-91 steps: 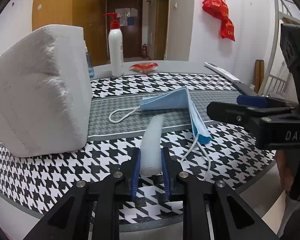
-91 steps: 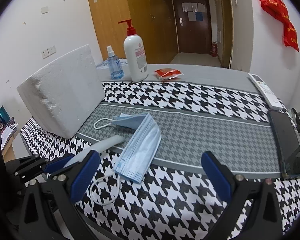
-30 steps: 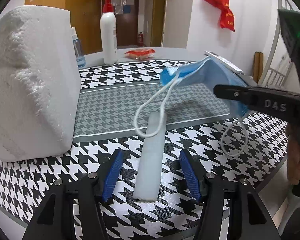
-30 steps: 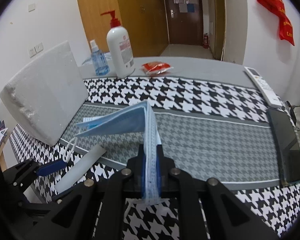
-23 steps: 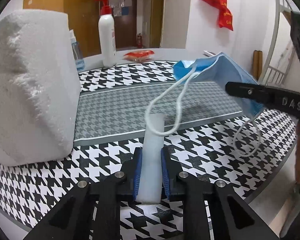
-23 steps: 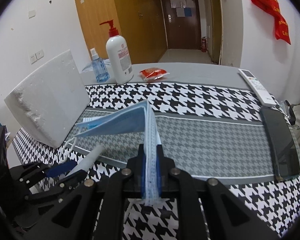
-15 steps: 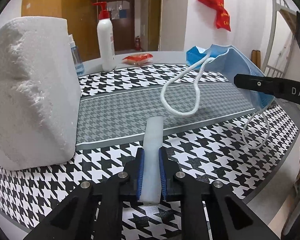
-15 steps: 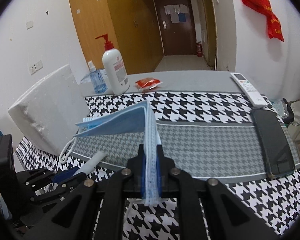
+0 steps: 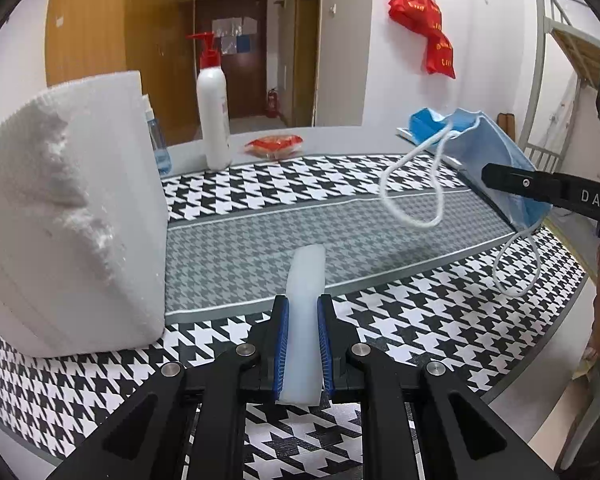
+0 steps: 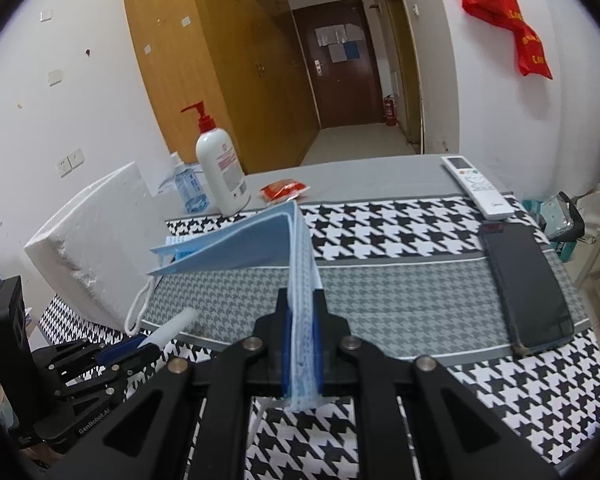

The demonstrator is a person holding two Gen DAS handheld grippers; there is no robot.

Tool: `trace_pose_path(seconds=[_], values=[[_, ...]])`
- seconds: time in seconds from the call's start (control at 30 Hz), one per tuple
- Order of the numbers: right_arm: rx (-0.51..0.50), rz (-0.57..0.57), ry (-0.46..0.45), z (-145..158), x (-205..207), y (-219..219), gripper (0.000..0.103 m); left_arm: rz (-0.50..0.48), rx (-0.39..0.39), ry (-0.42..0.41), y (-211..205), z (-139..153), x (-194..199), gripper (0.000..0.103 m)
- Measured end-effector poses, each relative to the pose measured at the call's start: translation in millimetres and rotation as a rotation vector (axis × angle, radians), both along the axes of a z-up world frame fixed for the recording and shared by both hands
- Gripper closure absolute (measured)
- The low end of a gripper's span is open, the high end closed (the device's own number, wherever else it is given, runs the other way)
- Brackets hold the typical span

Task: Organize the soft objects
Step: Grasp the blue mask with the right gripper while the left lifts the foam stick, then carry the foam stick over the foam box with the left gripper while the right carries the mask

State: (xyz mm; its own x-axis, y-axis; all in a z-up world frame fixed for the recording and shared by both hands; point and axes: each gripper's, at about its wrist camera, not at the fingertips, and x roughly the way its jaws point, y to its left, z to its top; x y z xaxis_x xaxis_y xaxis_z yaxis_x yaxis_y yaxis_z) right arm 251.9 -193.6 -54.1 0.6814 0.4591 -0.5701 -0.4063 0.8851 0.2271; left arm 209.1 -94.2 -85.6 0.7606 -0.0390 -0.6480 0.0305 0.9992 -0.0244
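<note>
A table [image 10: 380, 176] with a grey top carries a black-and-white houndstooth cloth [image 9: 260, 184] crossed by a finer grey houndstooth band. The largest thing on it is a rough white foam block [image 9: 68, 216], standing on its edge at the cloth's left side. Behind the block, near the table's far edge, stand a white pump bottle [image 10: 220, 172] with a red pump and a red-printed label too small to read, and just beside it a small clear blue spray bottle [image 10: 190, 188]. A small red packet [image 10: 284, 191] lies near the far edge, right of the bottles. At the right edge lie a dark phone [image 10: 526, 284], face up, and beyond it a white remote control [image 10: 478, 186]. The right gripper [image 10: 302, 344], black with the white letters "DAS" on its side in the left wrist view, has its fingers pinching a pale blue pleated face mask [image 10: 236, 252]; the mask is folded and held up off the cloth, and its white ear loops [image 9: 416, 188] hang free. The left gripper [image 9: 302, 344], with "GenRobot.AI" printed on its body in the right wrist view, has its blue pads pinching a slim, translucent white foam strip [image 9: 306, 288] near the cloth's front edge; the strip points away along the fingers toward the grey band.
</note>
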Motion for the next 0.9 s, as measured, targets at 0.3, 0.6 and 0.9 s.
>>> trace_pose_path(seconds=[0.3, 0.6, 0.9], values=[[0.031, -0.024, -0.037, 13, -7, -12, 0.091, 0.004, 0.008, -0.062, 0, 19, -7, 0.087], [0.053, -0.025, -0.079, 27, -18, -7, 0.091, 0.003, 0.013, -0.149, 8, 48, -16, 0.087], [0.073, -0.011, -0.149, 46, -31, 8, 0.091, 0.014, 0.005, -0.253, 23, 82, -36, 0.087]])
